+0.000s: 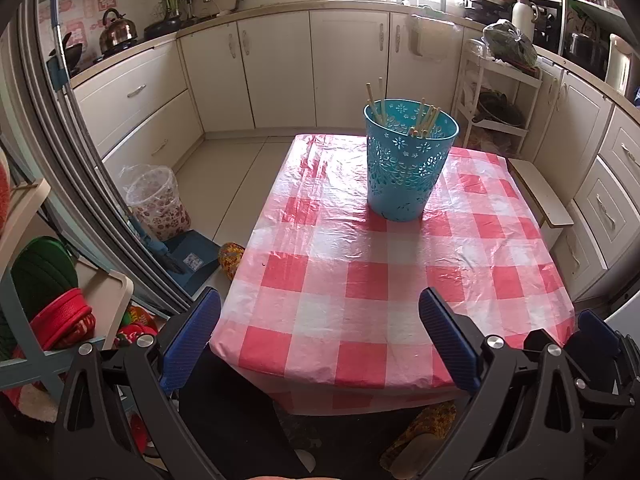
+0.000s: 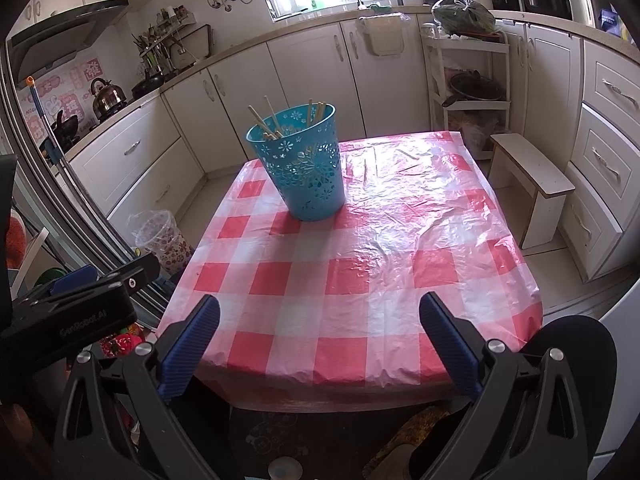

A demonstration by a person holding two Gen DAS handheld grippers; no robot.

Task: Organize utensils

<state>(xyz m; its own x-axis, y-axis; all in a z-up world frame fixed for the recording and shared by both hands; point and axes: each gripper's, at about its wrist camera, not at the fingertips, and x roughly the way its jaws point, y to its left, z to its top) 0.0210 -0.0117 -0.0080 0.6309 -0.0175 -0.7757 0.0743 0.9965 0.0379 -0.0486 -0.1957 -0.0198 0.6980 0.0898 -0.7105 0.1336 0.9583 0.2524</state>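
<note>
Wooden chopsticks [image 1: 423,120], perhaps ten, lean inside upright blue basket [image 1: 404,172].

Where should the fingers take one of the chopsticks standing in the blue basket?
Grip the chopsticks by the bare tips above the blue basket rim, coming from above. Everything lower sits behind the wall, and they lean outward, so close across the thin shaft.

A turquoise basket [image 1: 408,168] pierced with a flower pattern holds pale tan chopsticks [image 1: 424,120]. The tablecloth [image 1: 360,280] beneath it is glossy red-and-white check. Both grippers have blue finger pads [image 2: 188,344] on black frames, and the kitchen cabinets [image 1: 280,72] are cream.
</note>
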